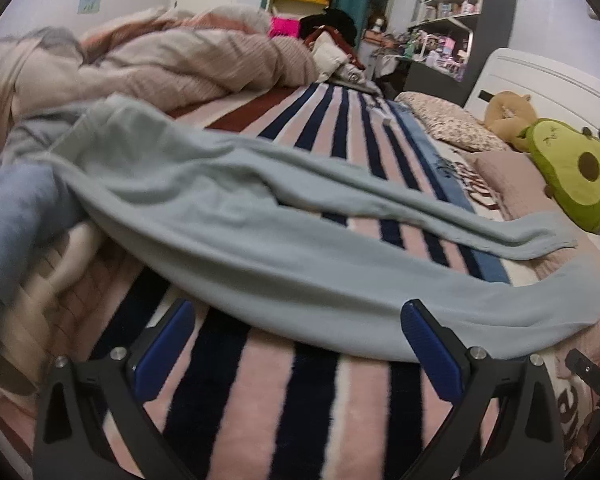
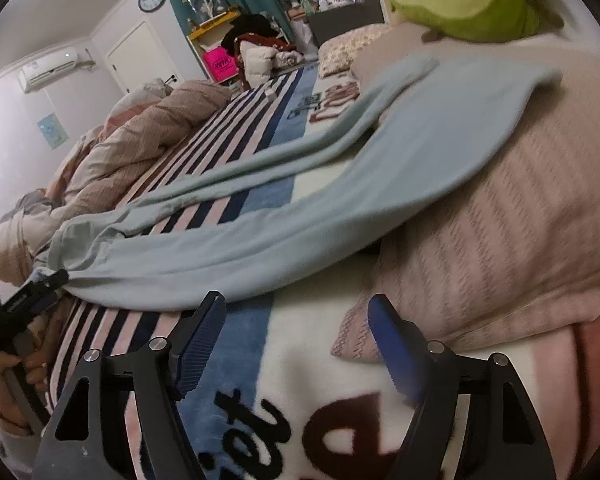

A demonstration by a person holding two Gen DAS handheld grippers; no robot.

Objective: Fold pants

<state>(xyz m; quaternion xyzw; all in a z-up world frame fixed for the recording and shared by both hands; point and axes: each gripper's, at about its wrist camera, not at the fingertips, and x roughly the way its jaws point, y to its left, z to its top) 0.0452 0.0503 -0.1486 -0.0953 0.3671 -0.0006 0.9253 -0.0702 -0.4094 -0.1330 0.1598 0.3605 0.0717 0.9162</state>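
Light blue-grey pants (image 1: 260,224) lie stretched across a striped blanket (image 1: 268,400) on the bed. Their waist end is at the left and both legs run right onto a pink pillow (image 2: 520,216). My left gripper (image 1: 298,308) is open just short of the pants' near edge, with only blanket between its blue pads (image 1: 164,348). In the right wrist view the pants (image 2: 300,220) run from lower left to upper right. My right gripper (image 2: 296,300) is open over the blanket beside the near leg, next to the pillow's corner, holding nothing.
A crumpled beige duvet (image 1: 188,64) fills the far left of the bed. A blue garment (image 1: 16,216) lies by the waist end. A green avocado plush (image 1: 572,168) and a patterned pillow (image 1: 452,124) sit by the white headboard (image 1: 540,80). A person's hand (image 2: 20,364) holds the left gripper.
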